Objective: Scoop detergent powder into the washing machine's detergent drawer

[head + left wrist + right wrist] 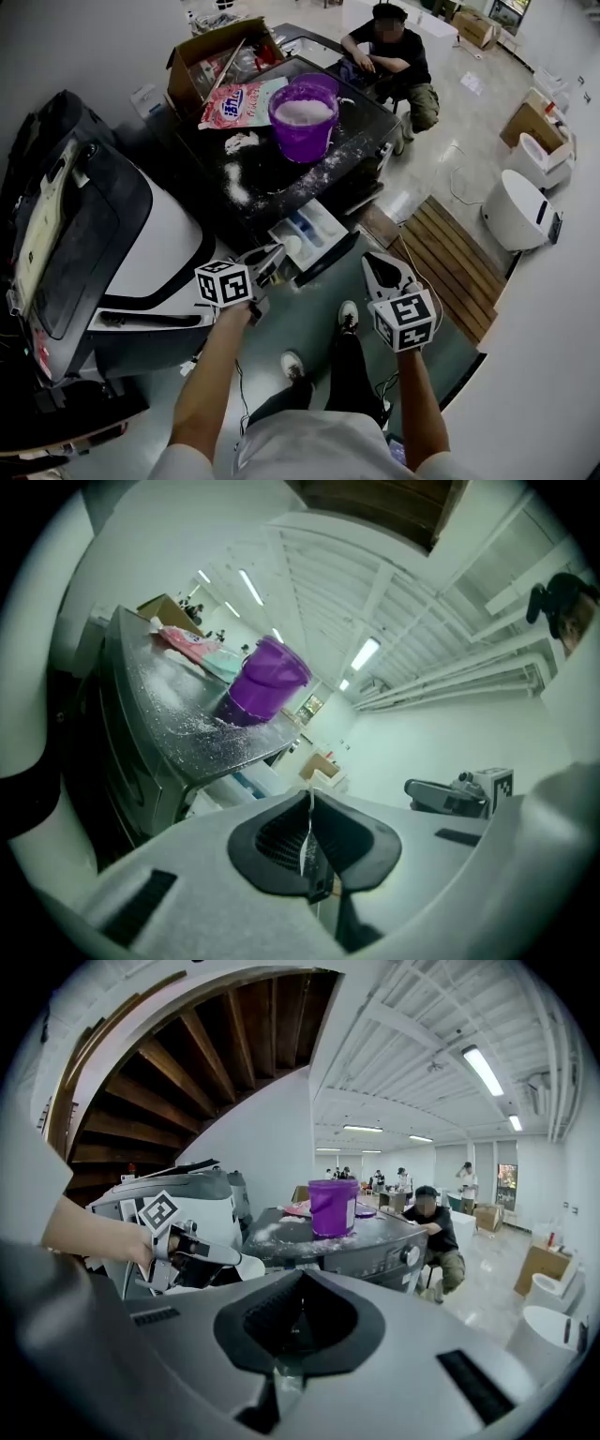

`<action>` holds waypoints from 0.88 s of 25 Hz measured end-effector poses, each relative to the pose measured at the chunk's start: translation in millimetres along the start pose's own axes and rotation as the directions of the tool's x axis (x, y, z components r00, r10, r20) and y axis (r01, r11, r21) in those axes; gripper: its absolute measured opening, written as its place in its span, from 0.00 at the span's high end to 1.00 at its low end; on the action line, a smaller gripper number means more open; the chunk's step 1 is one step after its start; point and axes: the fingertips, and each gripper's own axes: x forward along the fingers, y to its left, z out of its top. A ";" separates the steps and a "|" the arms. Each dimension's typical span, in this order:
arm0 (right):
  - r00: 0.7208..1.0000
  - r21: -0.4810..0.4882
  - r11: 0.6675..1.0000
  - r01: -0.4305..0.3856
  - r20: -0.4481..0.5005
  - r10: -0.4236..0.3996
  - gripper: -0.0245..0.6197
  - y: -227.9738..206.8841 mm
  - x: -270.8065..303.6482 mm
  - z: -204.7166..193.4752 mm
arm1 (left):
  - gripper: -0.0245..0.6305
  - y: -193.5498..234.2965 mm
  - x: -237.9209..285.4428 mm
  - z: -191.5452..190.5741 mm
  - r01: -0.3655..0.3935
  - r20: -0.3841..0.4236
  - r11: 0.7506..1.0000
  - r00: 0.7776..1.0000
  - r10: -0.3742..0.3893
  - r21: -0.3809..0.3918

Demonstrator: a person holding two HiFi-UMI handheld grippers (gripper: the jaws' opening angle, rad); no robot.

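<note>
The washing machine (361, 131) has a dark top dusted with spilled powder (236, 183). On it stand a purple bucket (303, 117) of white powder and a pink-and-teal detergent bag (234, 103). Its detergent drawer (334, 246) is pulled out, showing white and blue compartments. My left gripper (274, 253) sits at the drawer's left end, shut on a thin white scoop handle seen edge-on (308, 829). A white rounded shape (292, 246) lies right at its tip. My right gripper (377, 266) hovers right of the drawer, jaws shut with nothing held. The bucket (333, 1208) shows ahead.
A large white-and-black machine (159, 244) stands at the left. Behind the bucket sits an open cardboard box (211, 56), and a person (394, 52) sits beyond the washer. A wooden slat platform (450, 262) and a round white appliance (516, 211) are at the right.
</note>
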 end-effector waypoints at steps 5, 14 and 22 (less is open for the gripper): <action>1.000 0.022 1.000 -0.012 -0.023 0.012 0.95 -1.4 10.1 -15.9 | 0.94 9.4 11.9 -14.3 -0.004 -0.077 0.986 0.997 0.017 0.165; 0.999 0.045 0.999 -0.012 -0.041 0.014 0.95 -5.3 11.2 -31.9 | 0.94 4.9 29.2 -29.5 0.031 -0.179 0.859 0.981 0.071 0.511; 0.999 0.049 0.999 0.017 -0.040 -0.015 0.95 -14.8 -5.2 -35.2 | 0.94 -2.0 35.6 -40.6 0.062 -0.227 0.690 0.962 0.150 0.721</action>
